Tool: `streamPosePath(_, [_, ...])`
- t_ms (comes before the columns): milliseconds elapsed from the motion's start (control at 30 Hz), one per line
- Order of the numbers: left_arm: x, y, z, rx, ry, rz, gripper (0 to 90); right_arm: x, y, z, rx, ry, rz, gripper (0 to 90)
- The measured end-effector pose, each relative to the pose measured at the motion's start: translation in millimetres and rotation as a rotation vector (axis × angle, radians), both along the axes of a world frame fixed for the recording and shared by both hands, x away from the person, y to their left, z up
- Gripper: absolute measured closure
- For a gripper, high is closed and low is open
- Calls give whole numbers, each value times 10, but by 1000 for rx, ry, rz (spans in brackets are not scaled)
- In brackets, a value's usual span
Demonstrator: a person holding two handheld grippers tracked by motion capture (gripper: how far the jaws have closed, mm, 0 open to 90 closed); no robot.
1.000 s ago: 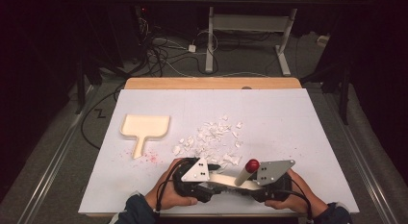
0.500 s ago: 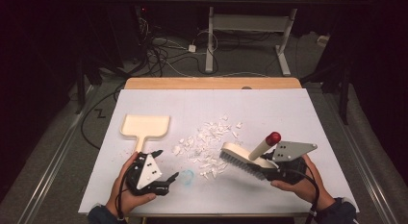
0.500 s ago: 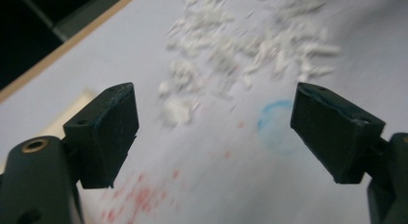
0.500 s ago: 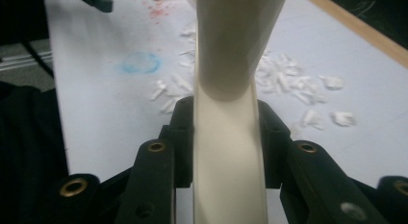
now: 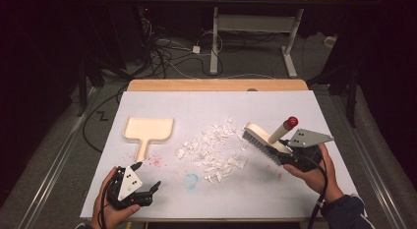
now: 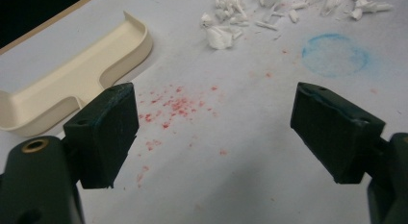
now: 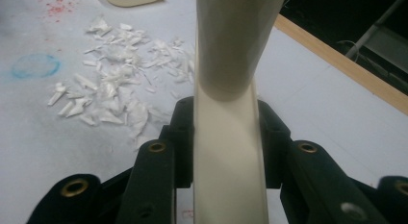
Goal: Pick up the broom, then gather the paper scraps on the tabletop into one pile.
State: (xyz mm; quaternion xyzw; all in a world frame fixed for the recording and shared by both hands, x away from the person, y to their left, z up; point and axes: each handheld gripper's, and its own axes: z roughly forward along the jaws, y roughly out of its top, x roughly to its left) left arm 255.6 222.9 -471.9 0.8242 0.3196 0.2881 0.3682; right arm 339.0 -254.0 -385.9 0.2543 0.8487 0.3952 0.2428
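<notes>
My right hand-held gripper [image 5: 290, 153] is clamped on the cream handle of a brush [image 5: 265, 140]; in the right gripper view its two black jaws press against either side of that handle [image 7: 230, 152], which runs straight up the middle of the picture. From the high view the brush is tilted, its dark bristles low and pointing toward the left, its red-tipped handle end [image 5: 292, 122] raised behind. My right hand [image 5: 314, 172] grips the tool from below, with the cable trailing toward my dark sleeve.

Just beside the bristles lies a scatter of white paper scraps [image 5: 216, 148], spread over the middle of the white counter [image 5: 196, 106]. Near their front edge there is a faint blue ring stain [image 5: 191, 180].

My left hand-held gripper [image 5: 150, 182] is wide open and holds nothing; in the left gripper view its jaws stand far apart over bare surface speckled with red marks [image 6: 175, 108]. My left hand [image 5: 110, 207] holds it at the near left of the counter. Beyond it lies a cream dustpan [image 5: 147, 129], flat on the surface, its handle pointing toward me and ending close to the red specks. The dustpan sits well apart from the brush, with the scraps between them.
</notes>
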Motion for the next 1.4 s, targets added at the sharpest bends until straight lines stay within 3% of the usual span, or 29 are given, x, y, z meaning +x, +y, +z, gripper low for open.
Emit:
streamPosePath(367, [-6,-19,-37,27,19,-8,162,164,-84,-16,-22,-43,-72,681])
streamPosePath(533, [-5,-10,-56,31,30,0,162,339,-75,9,-57,-90,-125,681])
streamPosePath(733, [-23,-8,-56,45,25,6,162,717,136,-54,-122,-120,-151,681])
streamPosePath(800, [-27,-18,-59,52,29,-2,162,856,242,-77,-119,-83,-135,681])
streamPosePath(833, [-27,-18,-59,52,29,-2,162,893,285,-92,-127,-90,-139,681])
streamPosePath(900, [-29,-28,-47,49,28,-8,162,984,416,-146,-198,-124,-143,681])
streamPosePath(1000, [-35,-53,-65,51,44,-17,162,1081,525,-219,-218,-120,-140,681])
streamPosePath(1033, [-33,-58,-74,59,50,-20,161,1178,647,-315,-258,-118,-136,681])
streamPosePath(1067, [-32,-61,-79,62,54,-21,161,1178,647,-315,-258,-118,-136,681])
streamPosePath(1100, [-30,-69,-83,61,55,-24,161,1245,758,-396,-292,-106,-139,681])
streamPosePath(1300, [-42,-81,-84,64,57,-34,161,1281,993,-510,-315,-108,-91,682])
streamPosePath(1400, [-54,-60,-67,53,47,-27,161,1206,1114,-564,-324,-109,-6,681])
